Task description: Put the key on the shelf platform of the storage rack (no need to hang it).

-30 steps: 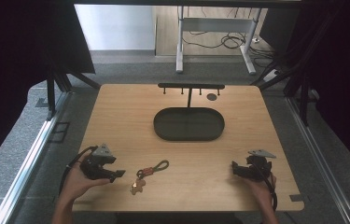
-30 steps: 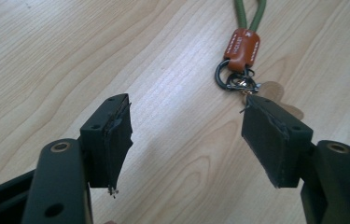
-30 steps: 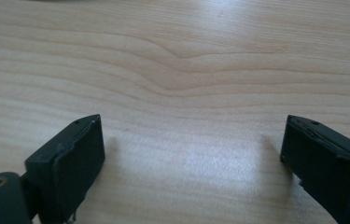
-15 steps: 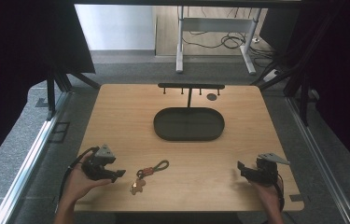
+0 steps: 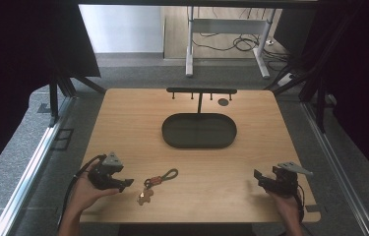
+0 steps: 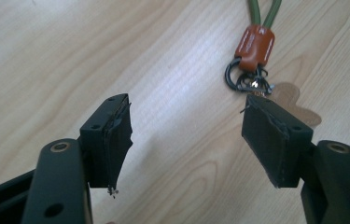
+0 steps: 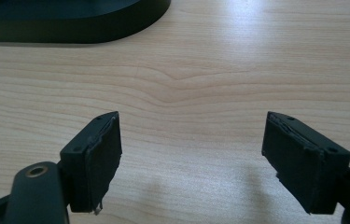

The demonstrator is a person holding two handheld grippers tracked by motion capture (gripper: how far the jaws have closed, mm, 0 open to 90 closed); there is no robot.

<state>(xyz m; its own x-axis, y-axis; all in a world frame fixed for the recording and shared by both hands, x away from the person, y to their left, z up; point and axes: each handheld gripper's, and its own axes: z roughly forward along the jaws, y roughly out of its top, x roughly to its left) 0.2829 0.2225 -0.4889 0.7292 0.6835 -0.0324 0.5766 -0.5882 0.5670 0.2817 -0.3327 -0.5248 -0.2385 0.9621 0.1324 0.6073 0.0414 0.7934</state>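
Keychain (image 5: 156, 183): green cord loop, orange clasp, metal ring, flat tag; likely light and limp, best pinched at the clasp. Left gripper (image 5: 123, 184) just beside it, jaws wide; right gripper (image 5: 258, 178) well apart, jaws wide

Keychain (image 6: 255, 44) cord cut off at top; charm perhaps jaw-hidden.

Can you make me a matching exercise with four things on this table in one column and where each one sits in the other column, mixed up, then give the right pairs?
Things:
1. left gripper
2. right gripper
3. keychain
4. black oval tray

Places:
A. middle of the table, in front of the hook rack
B. near edge, at the table's right corner
C. near edge, left side, jaws open beside the keychain
D. flat on the wood just right of the left gripper

Pairs: 1-C, 2-B, 3-D, 4-A
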